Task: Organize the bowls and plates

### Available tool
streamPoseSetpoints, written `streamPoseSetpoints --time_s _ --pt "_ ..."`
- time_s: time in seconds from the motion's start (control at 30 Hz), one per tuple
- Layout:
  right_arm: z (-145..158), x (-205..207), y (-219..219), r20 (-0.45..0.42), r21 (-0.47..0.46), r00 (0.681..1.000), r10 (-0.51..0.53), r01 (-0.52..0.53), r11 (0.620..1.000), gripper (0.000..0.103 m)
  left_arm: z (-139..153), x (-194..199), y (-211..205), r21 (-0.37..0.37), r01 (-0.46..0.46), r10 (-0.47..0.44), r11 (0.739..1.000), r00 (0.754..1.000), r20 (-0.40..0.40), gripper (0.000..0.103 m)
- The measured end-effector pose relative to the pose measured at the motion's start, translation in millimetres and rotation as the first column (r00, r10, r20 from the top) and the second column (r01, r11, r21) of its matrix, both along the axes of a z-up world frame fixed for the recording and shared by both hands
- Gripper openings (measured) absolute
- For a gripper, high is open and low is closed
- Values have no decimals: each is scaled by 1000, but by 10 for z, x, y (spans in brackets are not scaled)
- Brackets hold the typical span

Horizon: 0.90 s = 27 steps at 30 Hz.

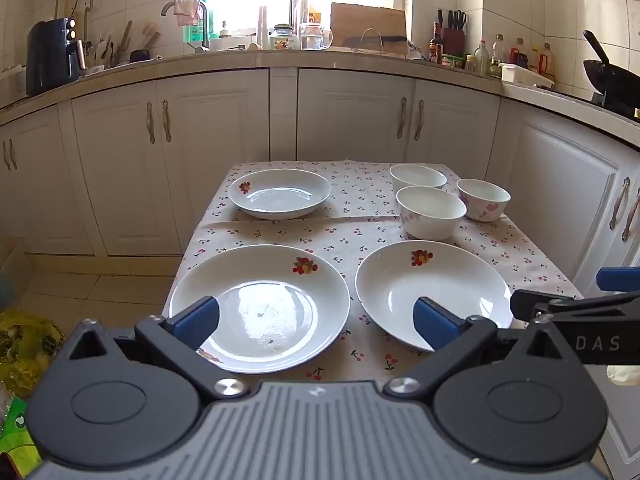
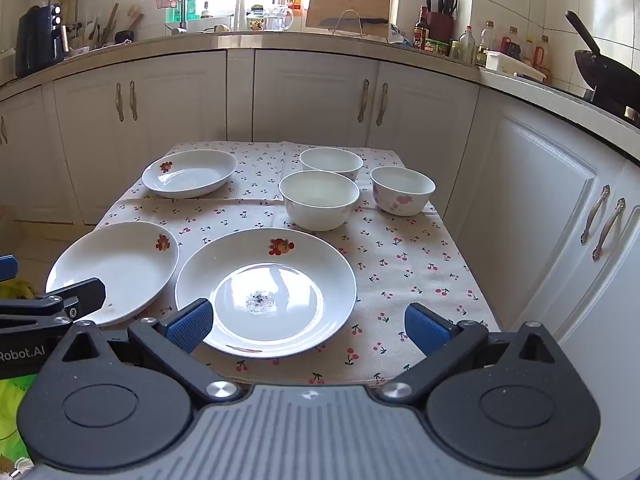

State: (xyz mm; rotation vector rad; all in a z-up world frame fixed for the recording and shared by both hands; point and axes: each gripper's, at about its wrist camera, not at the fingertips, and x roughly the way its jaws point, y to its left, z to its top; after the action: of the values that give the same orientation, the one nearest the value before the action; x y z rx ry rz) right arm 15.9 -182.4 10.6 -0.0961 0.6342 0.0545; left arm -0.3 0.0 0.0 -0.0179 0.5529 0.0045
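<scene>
Lying ahead of spread fingers [image 1: 198, 316]: plates [image 1: 260, 308].

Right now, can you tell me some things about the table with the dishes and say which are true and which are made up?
1. Three white plates with fruit pictures sit on the cherry-print tablecloth. True: near left plate, near right plate, far plate.
2. There are five white bowls. False: there are three, the front bowl, the back bowl and the right bowl with pink flowers.
3. The bowls are stacked inside each other. False: each stands alone on the cloth.
4. The right tool is wide open and holds nothing. True.
5. The left tool grips a plate. False: it is open, holding nothing.
</scene>
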Motion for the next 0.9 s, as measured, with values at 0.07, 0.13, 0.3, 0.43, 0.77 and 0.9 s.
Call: streamPoseSetpoints --time_s 0.07,0.13,0.3,0.43,0.77,0.9 --pt "-13 7 9 -4 0 1000 1 -1 1000 103 -3 -1 -10 3 -4 4 1000 1000 -3 102" --pt "-33 18 26 -9 -1 1000 0 0 1000 103 -7 1 -28 7 -7 7 1000 1000 -9 102" --pt "22 -9 6 3 5 1000 0 0 1000 103 53 -9 -15 -7 -4 4 1000 1000 -2 102" --pt "15 2 -3 0 10 1000 -1 1 1000 103 38 -6 -13 -8 -2 2 1000 1000 0 102" --pt "22 -22 15 13 -3 1000 -6 7 1000 103 63 -24 5 -17 5 -5 1000 1000 3 102" --pt "27 -26 14 13 -6 1000 -8 8 1000 103 70 -28 0 -20 4 -4 1000 1000 2 102"
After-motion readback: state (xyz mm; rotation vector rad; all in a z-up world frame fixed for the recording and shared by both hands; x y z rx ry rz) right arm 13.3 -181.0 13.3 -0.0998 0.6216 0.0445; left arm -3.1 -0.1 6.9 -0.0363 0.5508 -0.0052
